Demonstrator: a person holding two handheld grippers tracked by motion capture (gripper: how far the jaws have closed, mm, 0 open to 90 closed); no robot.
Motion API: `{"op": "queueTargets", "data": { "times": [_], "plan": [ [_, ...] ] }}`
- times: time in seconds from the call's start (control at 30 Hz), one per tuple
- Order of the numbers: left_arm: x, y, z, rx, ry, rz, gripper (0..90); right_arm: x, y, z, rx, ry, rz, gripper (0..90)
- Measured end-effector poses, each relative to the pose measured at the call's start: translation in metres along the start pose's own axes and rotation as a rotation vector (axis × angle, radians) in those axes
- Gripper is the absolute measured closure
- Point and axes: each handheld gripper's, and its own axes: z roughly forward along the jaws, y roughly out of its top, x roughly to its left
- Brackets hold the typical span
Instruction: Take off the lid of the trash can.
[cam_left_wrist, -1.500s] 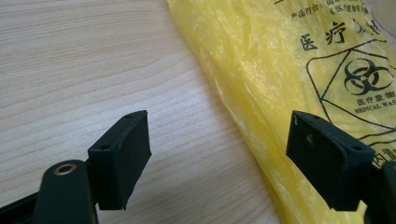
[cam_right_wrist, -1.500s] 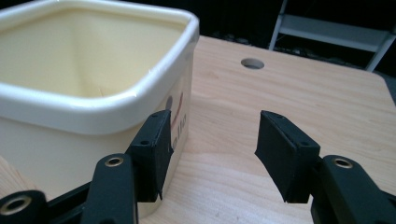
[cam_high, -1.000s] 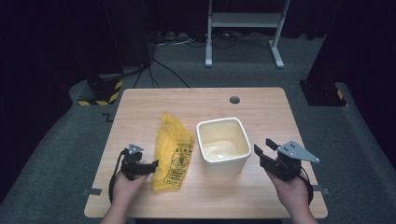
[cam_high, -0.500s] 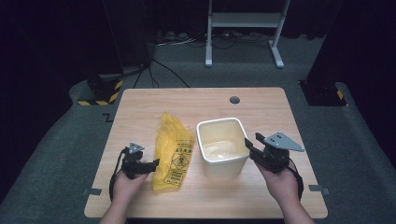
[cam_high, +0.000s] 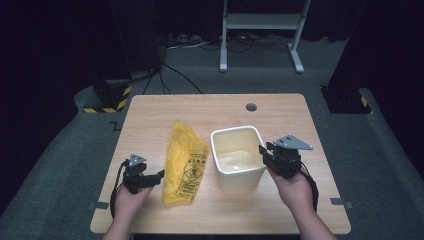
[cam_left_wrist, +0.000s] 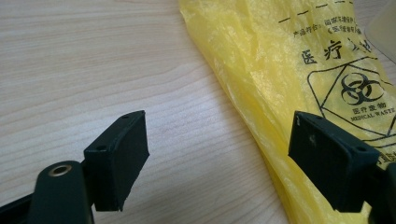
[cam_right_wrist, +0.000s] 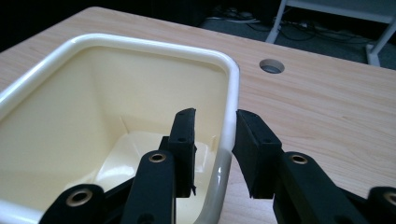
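The cream bin (cam_high: 237, 156) stands upright on the counter (cam_high: 280, 117), just right of the flat yellow waste bag (cam_high: 184, 164), and our right tongs (cam_right_wrist: 214, 140) straddle its right wall, one jaw inside and one outside, having just been closing on the rim without, as far as we can see, pinching it yet. Our left tongs (cam_left_wrist: 219, 158) gape wide at the bag's near edge, gripping nothing. We judge the work barely begun: bin unsecured, bag unlifted and unopened.
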Motion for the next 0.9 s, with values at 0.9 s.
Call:
{"op": "queueTargets", "data": {
  "times": [0.9],
  "plan": [
    [-0.006,0.000,0.003,0.017,-0.010,0.036,20.2,0.003,-0.003,0.018,0.077,-0.079,-0.015,76.8]
  ]
}}
